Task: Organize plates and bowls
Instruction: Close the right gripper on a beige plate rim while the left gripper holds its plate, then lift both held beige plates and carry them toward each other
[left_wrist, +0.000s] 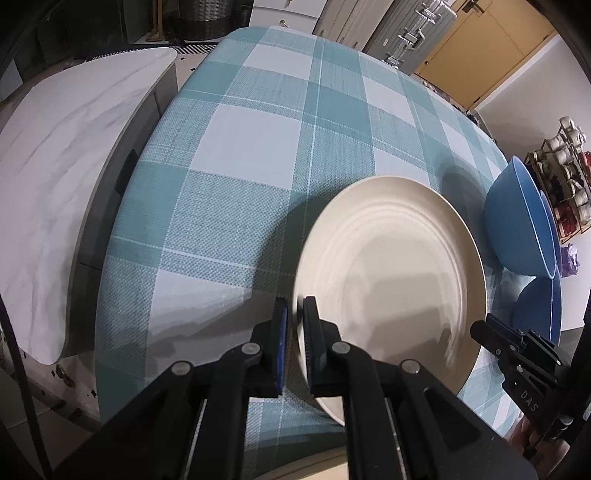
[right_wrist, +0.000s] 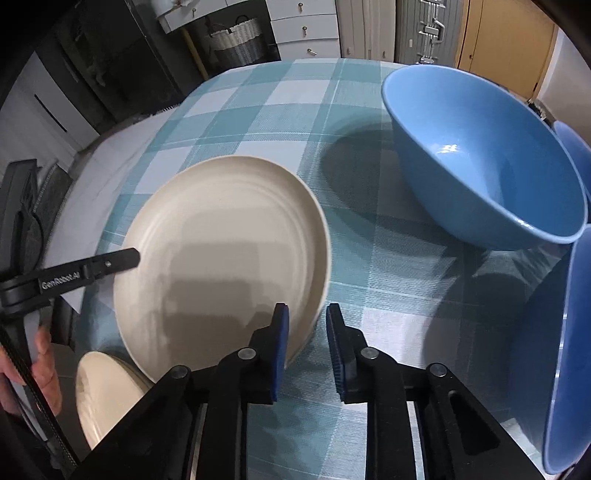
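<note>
My left gripper (left_wrist: 295, 310) is shut on the rim of a cream plate (left_wrist: 399, 273) and holds it tilted above the checked tablecloth (left_wrist: 258, 155). The same plate (right_wrist: 221, 251) fills the middle left of the right wrist view, with the left gripper (right_wrist: 125, 258) at its left edge. A second cream plate (right_wrist: 107, 391) lies lower left beneath it. My right gripper (right_wrist: 306, 317) is open and empty, just right of the held plate's near rim. A blue bowl (right_wrist: 480, 155) stands at the right; another blue bowl (right_wrist: 561, 362) is at the far right edge.
Blue bowls (left_wrist: 521, 225) stand at the table's right edge in the left wrist view. A white-topped counter (left_wrist: 66, 155) lies left of the table. Drawers (right_wrist: 303, 26), a wicker basket (right_wrist: 236, 40) and a shelf of jars (left_wrist: 565, 166) stand beyond.
</note>
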